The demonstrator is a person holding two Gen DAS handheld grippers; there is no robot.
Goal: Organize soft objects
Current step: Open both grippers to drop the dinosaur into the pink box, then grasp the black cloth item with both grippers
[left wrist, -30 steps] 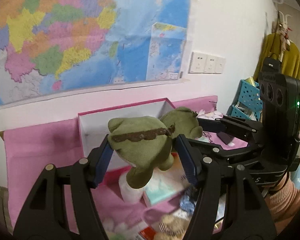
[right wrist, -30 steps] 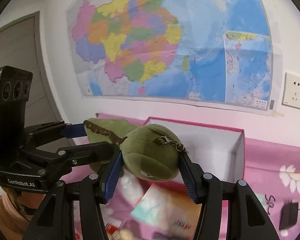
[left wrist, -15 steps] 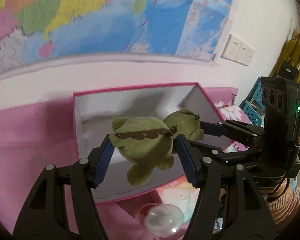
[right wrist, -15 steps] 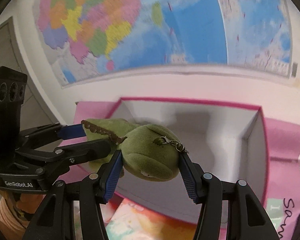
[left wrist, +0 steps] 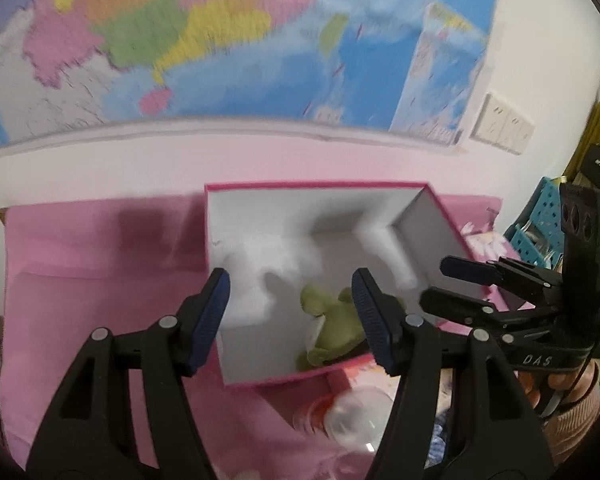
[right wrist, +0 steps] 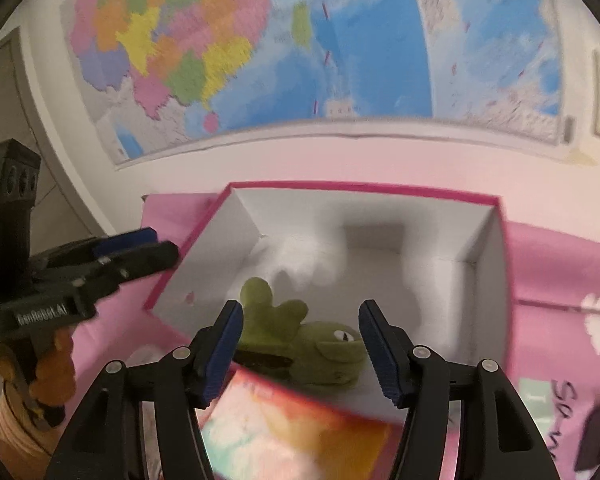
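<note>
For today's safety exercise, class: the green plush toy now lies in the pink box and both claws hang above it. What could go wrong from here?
1. The green plush toy lies against the near wall of the pink box; a claw pulling away carelessly could catch that wall and shift the box.
2. The right claw, its jaws opening, hangs close above the toy and might snag it.
3. The left claw and the right are close together and could collide.
</note>
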